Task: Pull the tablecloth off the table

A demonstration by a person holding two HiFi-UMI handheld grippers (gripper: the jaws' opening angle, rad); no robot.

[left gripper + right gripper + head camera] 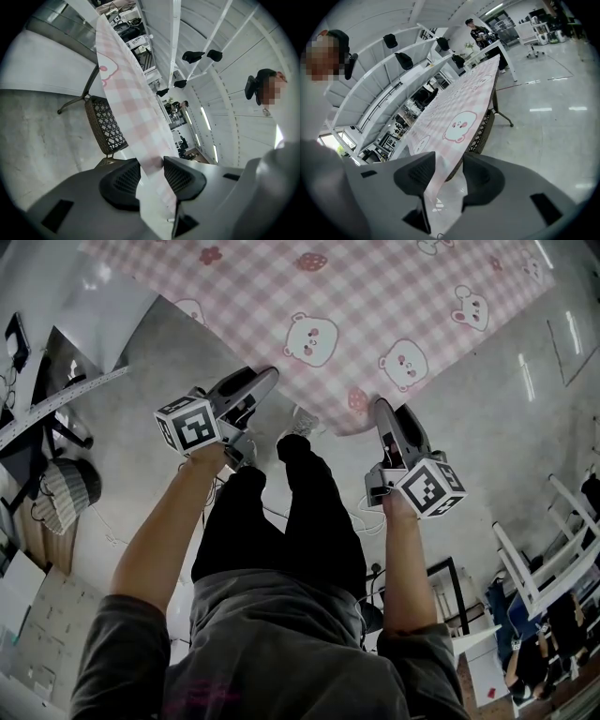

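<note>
The pink checked tablecloth (375, 296) with bear faces spreads over the table ahead of me. Its near edge hangs toward me, and both grippers grip it. My left gripper (265, 378) is shut on the left part of that edge, my right gripper (381, 408) on the right part. In the left gripper view the tablecloth (126, 98) runs edge-on down into the left gripper (151, 164), pinched between the pads. In the right gripper view the tablecloth (461, 105) stretches away over the long table and a fold passes through the right gripper (447, 166).
A brown wicker table frame (105, 124) shows under the cloth, also the wicker table frame (485, 129) at its side. My legs (300, 502) stand between the grippers. White chairs (544, 549) stand at right. A person in black (480, 33) stands at the table's far end beside white racks (408, 70).
</note>
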